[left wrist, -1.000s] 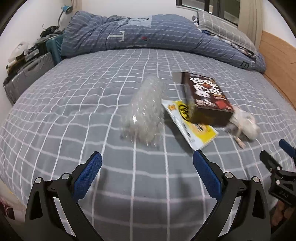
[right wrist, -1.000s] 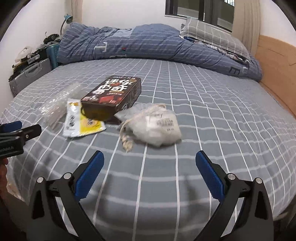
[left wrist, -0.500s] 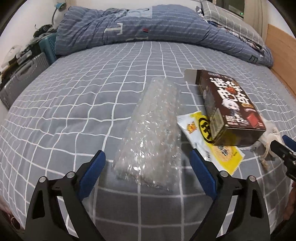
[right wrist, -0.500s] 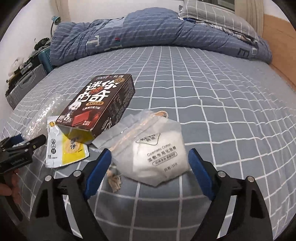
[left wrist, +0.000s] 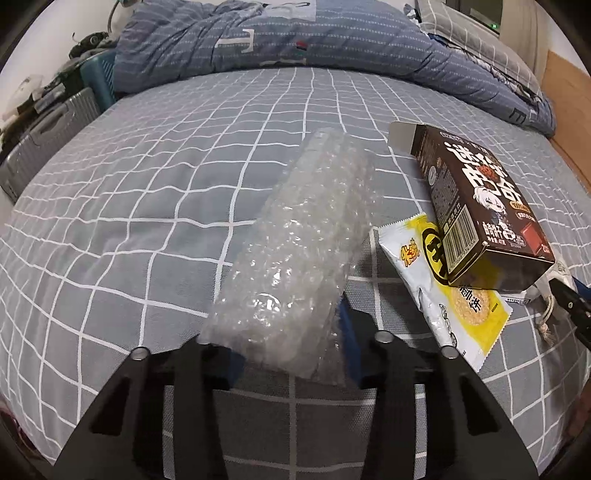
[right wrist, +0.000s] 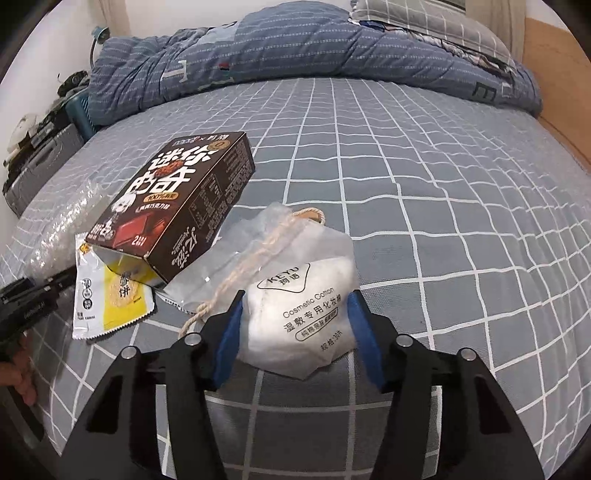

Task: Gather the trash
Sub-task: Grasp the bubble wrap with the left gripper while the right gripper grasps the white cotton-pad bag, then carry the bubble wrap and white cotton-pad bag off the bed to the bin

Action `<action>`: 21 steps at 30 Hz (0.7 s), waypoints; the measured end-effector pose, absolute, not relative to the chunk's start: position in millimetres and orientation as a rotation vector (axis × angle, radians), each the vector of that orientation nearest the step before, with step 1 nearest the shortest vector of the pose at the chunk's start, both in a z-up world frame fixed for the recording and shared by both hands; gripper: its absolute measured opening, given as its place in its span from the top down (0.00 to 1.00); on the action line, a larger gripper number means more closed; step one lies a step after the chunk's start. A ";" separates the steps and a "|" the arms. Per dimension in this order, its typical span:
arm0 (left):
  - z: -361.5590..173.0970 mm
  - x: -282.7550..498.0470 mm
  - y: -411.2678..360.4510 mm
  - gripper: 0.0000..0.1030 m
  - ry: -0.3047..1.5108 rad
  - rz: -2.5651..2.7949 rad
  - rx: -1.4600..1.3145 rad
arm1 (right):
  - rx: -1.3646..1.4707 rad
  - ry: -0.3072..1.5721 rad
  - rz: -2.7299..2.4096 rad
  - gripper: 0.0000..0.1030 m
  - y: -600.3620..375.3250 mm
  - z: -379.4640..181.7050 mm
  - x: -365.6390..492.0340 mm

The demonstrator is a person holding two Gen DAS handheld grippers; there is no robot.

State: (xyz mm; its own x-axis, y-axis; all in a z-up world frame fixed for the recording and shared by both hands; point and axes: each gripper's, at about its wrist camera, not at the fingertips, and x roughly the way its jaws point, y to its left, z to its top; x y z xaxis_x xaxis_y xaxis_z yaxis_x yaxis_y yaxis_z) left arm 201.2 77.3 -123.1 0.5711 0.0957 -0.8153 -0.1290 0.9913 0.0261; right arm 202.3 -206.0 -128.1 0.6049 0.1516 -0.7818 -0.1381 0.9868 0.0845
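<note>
Trash lies on a grey checked bed (left wrist: 147, 192). A clear bubble-wrap bag (left wrist: 303, 240) lies in the left wrist view, its near end between the fingers of my left gripper (left wrist: 277, 343), which is closed on it. A brown chocolate box (left wrist: 476, 206) rests partly on a yellow and white snack wrapper (left wrist: 439, 280). In the right wrist view my right gripper (right wrist: 295, 325) is closed on a white cotton-pad pouch (right wrist: 303, 310) with a drawstring. The box (right wrist: 177, 206), the wrapper (right wrist: 110, 306) and the bubble wrap (right wrist: 62, 229) lie to its left.
A blue striped duvet (left wrist: 295, 37) and a pillow (right wrist: 424, 18) lie along the far side. A grey suitcase (left wrist: 40, 136) and clutter stand off the bed's left edge. A wooden headboard (right wrist: 554, 92) is at the right.
Both grippers moved forward and down onto the trash and closed: the left on the bubble wrap, the right on the cotton-pad pouch.
</note>
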 end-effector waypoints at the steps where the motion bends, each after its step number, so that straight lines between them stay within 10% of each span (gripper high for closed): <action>1: -122.2 200.9 78.0 0.66 0.953 0.132 -0.042 | 0.015 0.903 0.166 0.50 -206.0 -127.6 201.4; 21: -98.2 187.2 76.3 0.76 0.934 0.133 -0.030 | 0.010 0.844 0.156 0.51 -208.0 -92.4 188.5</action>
